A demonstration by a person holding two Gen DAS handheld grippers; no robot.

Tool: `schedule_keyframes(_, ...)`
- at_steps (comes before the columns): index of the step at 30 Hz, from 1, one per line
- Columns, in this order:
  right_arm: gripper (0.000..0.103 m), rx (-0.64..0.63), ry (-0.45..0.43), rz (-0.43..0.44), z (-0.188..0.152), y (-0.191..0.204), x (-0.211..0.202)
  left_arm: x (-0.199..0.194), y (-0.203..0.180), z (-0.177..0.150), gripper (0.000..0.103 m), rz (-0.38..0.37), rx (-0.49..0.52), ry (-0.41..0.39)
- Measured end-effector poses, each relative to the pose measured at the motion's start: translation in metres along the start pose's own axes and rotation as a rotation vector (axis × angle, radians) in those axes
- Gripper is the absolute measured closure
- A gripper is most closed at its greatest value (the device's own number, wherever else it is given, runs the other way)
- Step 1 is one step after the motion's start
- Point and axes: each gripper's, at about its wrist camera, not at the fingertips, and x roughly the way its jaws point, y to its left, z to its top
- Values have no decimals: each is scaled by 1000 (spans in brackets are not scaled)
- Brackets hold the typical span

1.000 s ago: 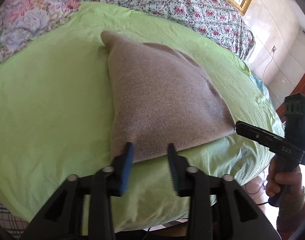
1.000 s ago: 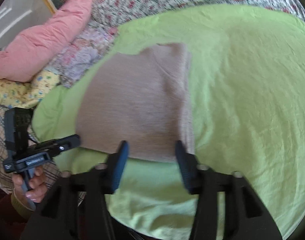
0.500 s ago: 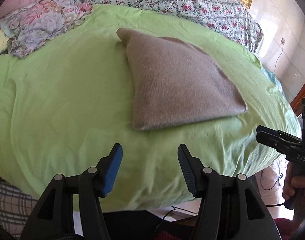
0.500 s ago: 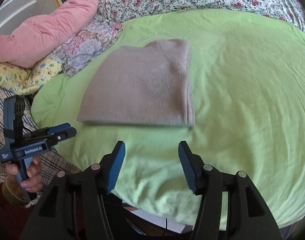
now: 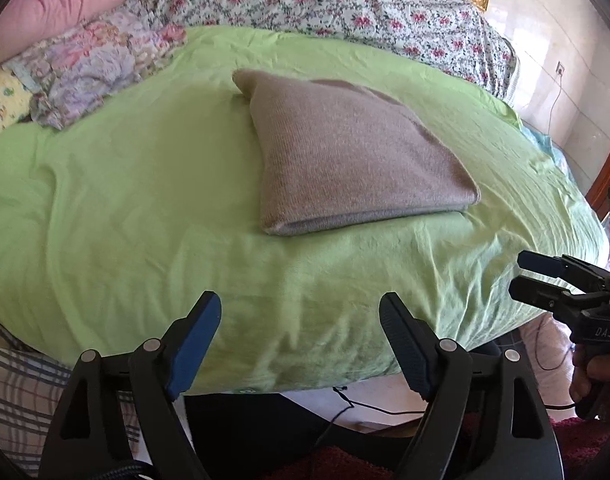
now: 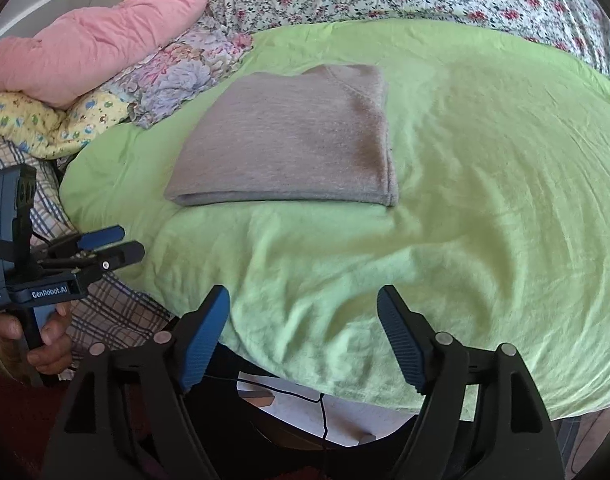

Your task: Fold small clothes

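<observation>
**Jumper folded on the green sheet, both grippers let go**

Jumper (image 5: pixel 353 160) of grey-brown wool is seen folded flat into a neat square on the green sheet (image 5: pixel 125 208). It is laid near the middle of the sheet, well back from the near edge. The left gripper (image 5: pixel 300 320) is held over the near edge, its blue fingers (image 5: pixel 197 332) wide apart and opening, with nothing between them. The right gripper (image 6: pixel 303 312) is held the same way over the near edge, its fingers (image 6: pixel 401 340) apart and opening too, and nothing is gripped. A pink pillow (image 6: pixel 85 40) is seen at the far left corner.
</observation>
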Motion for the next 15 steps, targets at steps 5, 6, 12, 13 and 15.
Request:
schedule_keyframes(5,23,-23,-19,-8,10,3,-5,-9,2,13,18,35,21,-29)
schedule_keyframes(6,22,-27,-28,-8,15,3,-6,-10,4,18,17,29,15,-31)
schedule_keyframes(12,16,-40,-44,-17,39,5,-3,-9,8,44,15,46,-19,-65)
schedule_keyframes(13,16,-39,-42,-16,43,4,0,-8,7,46,15,49,-20,-66)
schedule_keyframes(15,16,-35,-38,-13,48,4,5,-5,5,48,14,51,-16,-70)
